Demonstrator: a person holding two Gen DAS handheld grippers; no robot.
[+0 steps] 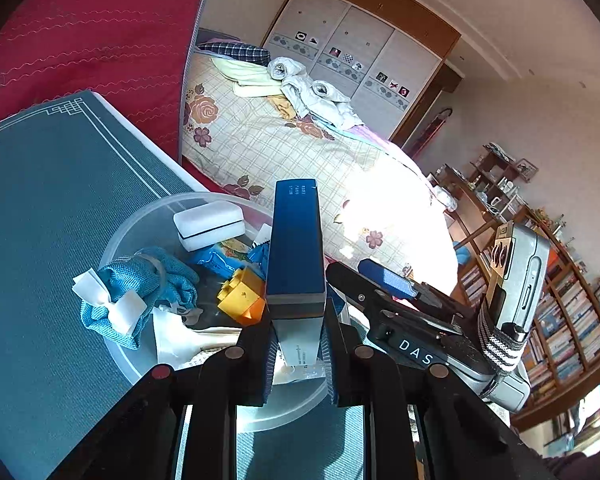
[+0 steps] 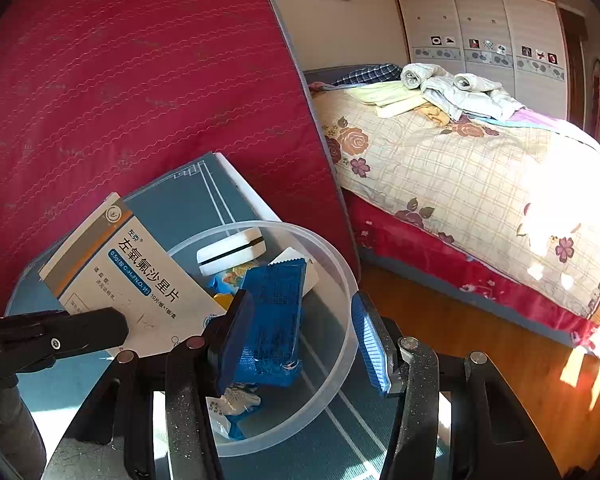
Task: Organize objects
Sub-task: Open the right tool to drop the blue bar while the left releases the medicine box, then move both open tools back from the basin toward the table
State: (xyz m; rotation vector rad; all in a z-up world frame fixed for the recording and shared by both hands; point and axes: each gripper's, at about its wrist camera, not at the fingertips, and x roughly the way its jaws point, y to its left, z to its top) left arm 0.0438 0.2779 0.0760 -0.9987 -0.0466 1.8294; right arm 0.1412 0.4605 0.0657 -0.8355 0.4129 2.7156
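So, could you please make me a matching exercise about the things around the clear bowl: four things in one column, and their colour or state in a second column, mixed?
Things:
1. medicine box
2. white case
3. toy block
4. right tongs

Colour or state:
A. open, gripping nothing
B. yellow, lying in the clear bowl
C. clamped in the left tongs
D. has a dark seam around it, lying in the bowl

Pairs: 1-C, 2-D, 3-B, 4-A
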